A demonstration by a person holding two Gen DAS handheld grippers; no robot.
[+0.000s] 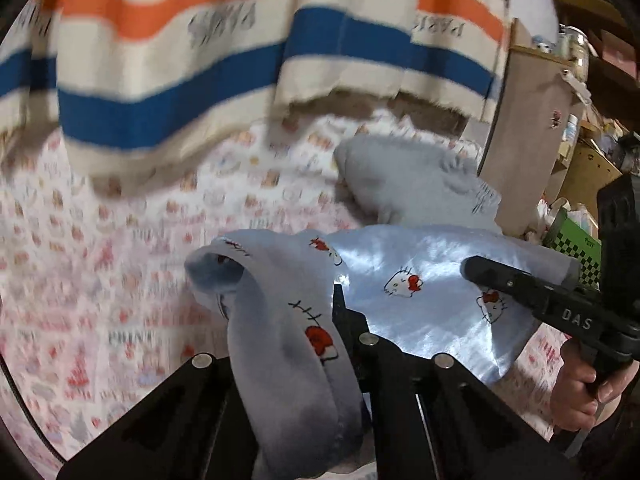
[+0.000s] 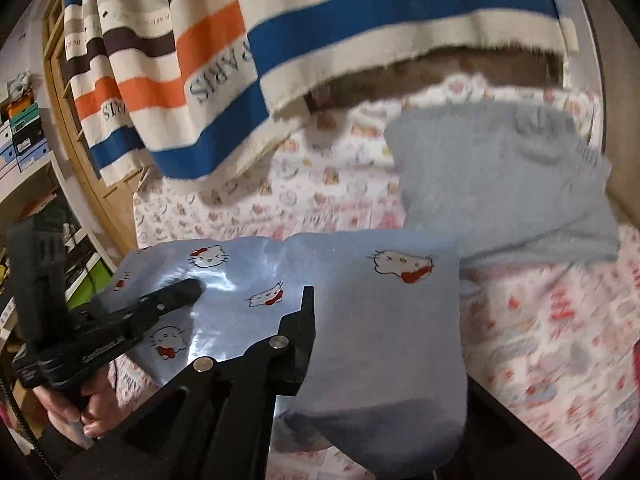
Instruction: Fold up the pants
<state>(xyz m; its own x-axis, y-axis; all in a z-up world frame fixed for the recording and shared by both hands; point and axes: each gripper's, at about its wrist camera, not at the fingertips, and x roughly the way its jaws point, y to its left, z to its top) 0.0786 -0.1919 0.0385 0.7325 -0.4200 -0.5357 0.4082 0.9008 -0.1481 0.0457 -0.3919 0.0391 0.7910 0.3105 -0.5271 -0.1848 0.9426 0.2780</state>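
Draping satiny blue pants [image 1: 420,276], fleecy lining, patterned bedsheet [image 1: 100,280]

I can read "DAS" in pale letters on my right hand-held gripper [image 1: 472,268]. The striped curtain [image 2: 224,80] says "PARIS", turned sideways or upside down. The words on the bed sheet [image 1: 132,336] are too blurry to read.

pants [image 2: 360,280]: pale blue cloth, glossy satin-like sheen outside, matt fleecy inside. striped curtain [image 2: 320,40]: matt woven cloth, frayed hem. printed bedsheet [image 2: 540,320]: matt cotton. gripper fingers [image 1: 344,320]: matt black plastic.
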